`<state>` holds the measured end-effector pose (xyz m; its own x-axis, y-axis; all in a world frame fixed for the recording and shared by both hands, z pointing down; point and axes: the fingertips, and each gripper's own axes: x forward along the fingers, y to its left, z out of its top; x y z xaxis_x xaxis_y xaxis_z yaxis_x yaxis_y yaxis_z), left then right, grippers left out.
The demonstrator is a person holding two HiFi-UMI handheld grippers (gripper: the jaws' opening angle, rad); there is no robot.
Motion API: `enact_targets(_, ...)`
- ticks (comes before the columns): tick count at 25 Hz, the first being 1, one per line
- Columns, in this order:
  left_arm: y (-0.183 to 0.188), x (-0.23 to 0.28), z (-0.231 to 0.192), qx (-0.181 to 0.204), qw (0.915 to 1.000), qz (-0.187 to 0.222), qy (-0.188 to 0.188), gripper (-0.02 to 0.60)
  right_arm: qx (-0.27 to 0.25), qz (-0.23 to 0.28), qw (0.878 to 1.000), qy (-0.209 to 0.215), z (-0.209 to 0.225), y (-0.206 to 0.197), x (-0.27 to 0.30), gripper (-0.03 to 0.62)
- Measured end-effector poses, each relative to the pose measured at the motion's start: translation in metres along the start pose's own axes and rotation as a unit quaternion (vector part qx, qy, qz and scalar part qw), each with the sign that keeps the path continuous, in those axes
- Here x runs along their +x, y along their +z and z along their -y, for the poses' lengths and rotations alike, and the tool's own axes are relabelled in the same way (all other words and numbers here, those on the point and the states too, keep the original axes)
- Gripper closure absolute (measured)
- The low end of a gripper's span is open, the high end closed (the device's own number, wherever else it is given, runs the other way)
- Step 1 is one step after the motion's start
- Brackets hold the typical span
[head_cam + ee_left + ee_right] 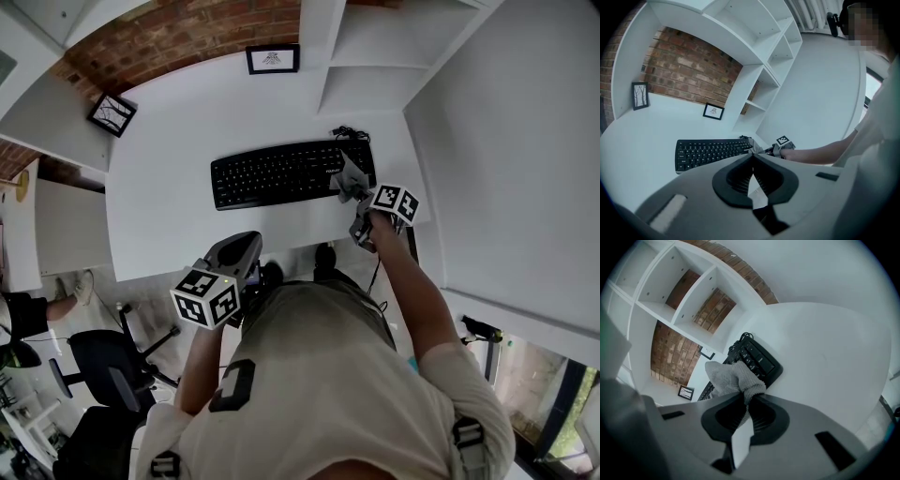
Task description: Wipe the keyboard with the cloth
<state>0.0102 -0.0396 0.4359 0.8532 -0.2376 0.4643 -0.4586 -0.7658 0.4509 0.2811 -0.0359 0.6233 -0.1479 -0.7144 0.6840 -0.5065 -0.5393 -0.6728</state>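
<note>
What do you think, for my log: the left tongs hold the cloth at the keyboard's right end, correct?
No: the right tongs hold the cloth at the keyboard's right end, as the right gripper view shows. The left tongs are shut on nothing.

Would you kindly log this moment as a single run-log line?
right gripper: shut on cloth | cloth: at keyboard right end | left gripper: shut, empty

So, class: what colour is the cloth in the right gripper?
Grey; the cloth shows best in the right gripper view.
</note>
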Motion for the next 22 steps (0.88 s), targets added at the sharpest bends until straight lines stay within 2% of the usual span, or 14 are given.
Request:
enact_targets(18, 0.004, 0.011, 0.007, 0.001, 1.0000, 0.000, 0.009, 0.577, 0.006, 0.031, 0.999, -0.033, 0.041, 0.041, -0.021, 0.579)
enact_targets(22, 0.003, 0.010, 0.007, 0.000, 0.9999, 0.002, 0.013, 0.577, 0.001, 0.042, 0.998, -0.053, 0.052, 0.054, -0.027, 0.579)
